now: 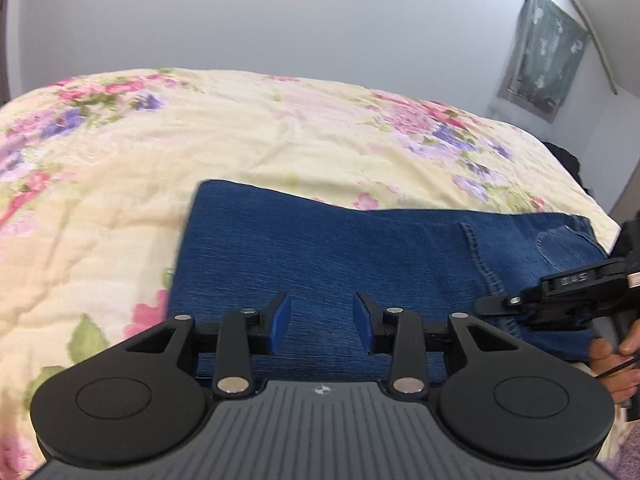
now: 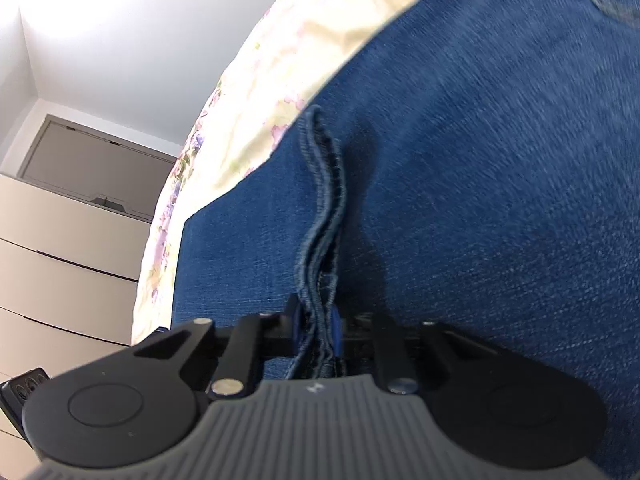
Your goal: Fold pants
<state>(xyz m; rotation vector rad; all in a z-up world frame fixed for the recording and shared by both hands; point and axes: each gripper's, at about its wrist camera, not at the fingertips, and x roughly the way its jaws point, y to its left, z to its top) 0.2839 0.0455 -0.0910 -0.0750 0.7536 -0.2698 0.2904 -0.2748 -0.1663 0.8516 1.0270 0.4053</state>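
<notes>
Blue denim pants point(image 1: 328, 248) lie folded on a floral bedspread point(image 1: 248, 128), with a back pocket point(image 1: 568, 248) towards the right. My left gripper point(image 1: 322, 302) hovers over the near part of the denim, its blue pads point(image 1: 283, 320) apart with nothing between them. My right gripper point(image 1: 486, 306) comes in from the right edge, low on the cloth, held by a hand point(image 1: 616, 356). In the right wrist view the right gripper point(image 2: 316, 322) is shut on a stitched edge of the pants point(image 2: 320, 216), which stands up in a ridge from the flat denim point(image 2: 480, 200).
The bed's right edge point(image 1: 600, 208) drops off near the pocket end, with a dark hanging cloth point(image 1: 544, 52) on the wall beyond. A white chest of drawers point(image 2: 60, 264) stands beside the bed. Plain wall point(image 1: 280, 12) lies behind the bed.
</notes>
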